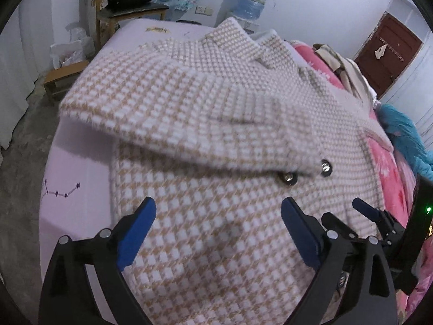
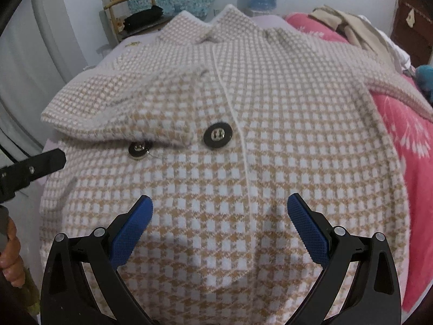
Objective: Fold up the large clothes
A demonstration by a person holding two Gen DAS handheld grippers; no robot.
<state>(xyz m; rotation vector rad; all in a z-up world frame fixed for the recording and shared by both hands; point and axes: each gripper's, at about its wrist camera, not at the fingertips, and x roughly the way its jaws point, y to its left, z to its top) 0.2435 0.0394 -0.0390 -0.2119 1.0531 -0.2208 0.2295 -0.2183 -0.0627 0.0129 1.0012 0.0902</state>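
Note:
A tan and white houndstooth coat [image 1: 216, 140] lies spread on a lilac bed sheet [image 1: 73, 168], collar far from me. One sleeve [image 1: 167, 100] is folded across its front, the cuff ending near two dark buttons [image 1: 288, 177]. My left gripper [image 1: 218, 216] is open and empty, just above the coat's lower part. In the right wrist view the coat [image 2: 270, 135] fills the frame, with a large black button [image 2: 217, 135] near the centre seam. My right gripper [image 2: 219, 214] is open and empty over the lower front. The right gripper also shows in the left wrist view [image 1: 365, 211].
A pink floral quilt [image 1: 387, 168] with beige clothes [image 1: 343, 65] piled on it lies along the right of the bed. A wooden chair [image 1: 130, 10] and a water dispenser [image 1: 251, 0] stand beyond the bed, a low stool [image 1: 65, 75] to the left. A brown door [image 1: 387, 54] is at the far right.

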